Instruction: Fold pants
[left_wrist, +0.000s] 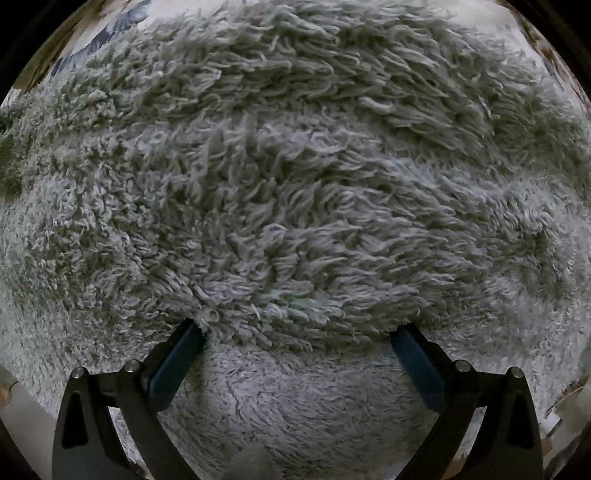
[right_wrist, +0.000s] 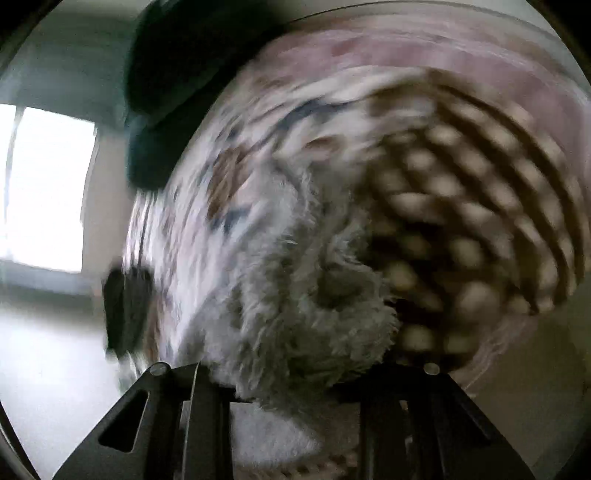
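The pants are grey and shaggy, like fleece. In the left wrist view they (left_wrist: 295, 184) fill nearly the whole frame. My left gripper (left_wrist: 295, 332) is open, its blue-padded fingers (left_wrist: 177, 362) spread wide and pressed down onto the fleece. In the right wrist view a bunched fold of the same grey fleece (right_wrist: 295, 295) sits between the fingers of my right gripper (right_wrist: 295, 384), which is shut on it and holds it up. That view is blurred by motion.
Behind the fleece in the right wrist view lies a patterned bedcover (right_wrist: 461, 206) with brown and cream checks and a pink border. A dark rounded object (right_wrist: 177, 92) is at upper left. A bright window (right_wrist: 48, 184) is at far left.
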